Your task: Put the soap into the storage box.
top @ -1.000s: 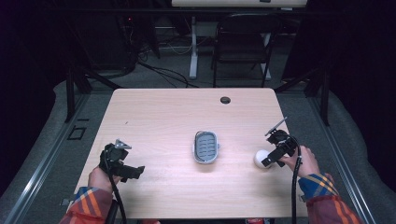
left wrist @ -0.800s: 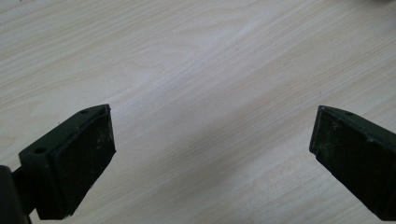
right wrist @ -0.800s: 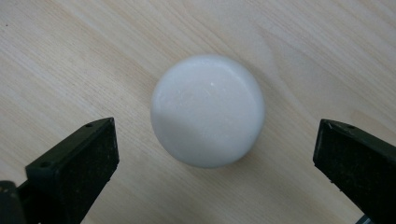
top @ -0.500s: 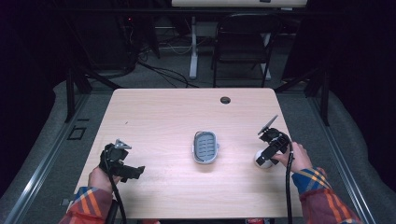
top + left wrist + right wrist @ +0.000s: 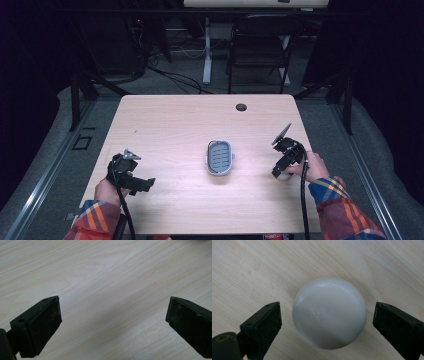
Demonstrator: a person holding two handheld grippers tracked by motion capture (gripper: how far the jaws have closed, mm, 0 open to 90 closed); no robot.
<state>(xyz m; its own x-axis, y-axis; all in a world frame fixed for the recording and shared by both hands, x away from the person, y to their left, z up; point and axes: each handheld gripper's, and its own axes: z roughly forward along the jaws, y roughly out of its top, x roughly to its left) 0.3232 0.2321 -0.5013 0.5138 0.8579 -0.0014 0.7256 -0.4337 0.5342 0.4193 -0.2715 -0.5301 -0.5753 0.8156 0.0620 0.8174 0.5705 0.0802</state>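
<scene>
A white, smooth, rounded lump [image 5: 329, 312] lies on the wooden table [image 5: 175, 125] at the right. My right gripper [image 5: 327, 313] points down over it with one jaw on each side. A gap shows on both sides, so the pads do not touch it; the jaws have just been closing around it. In the high view the right gripper [image 5: 281, 171] covers most of the white lump [image 5: 285, 176]. A grey slotted dish [image 5: 220, 158] sits empty at the table's middle. My left gripper [image 5: 143, 184] rests open near the front left, over bare wood [image 5: 113, 322].
A small round hole [image 5: 241, 107] is in the table near its far edge. A dark chair [image 5: 262, 45] and desk legs stand behind the table. The person's forearms in plaid sleeves come in at both bottom corners.
The right gripper has moved left and down onto the white lump, which lay beside it before and now sits between its jaws. The left hand has kept still.
</scene>
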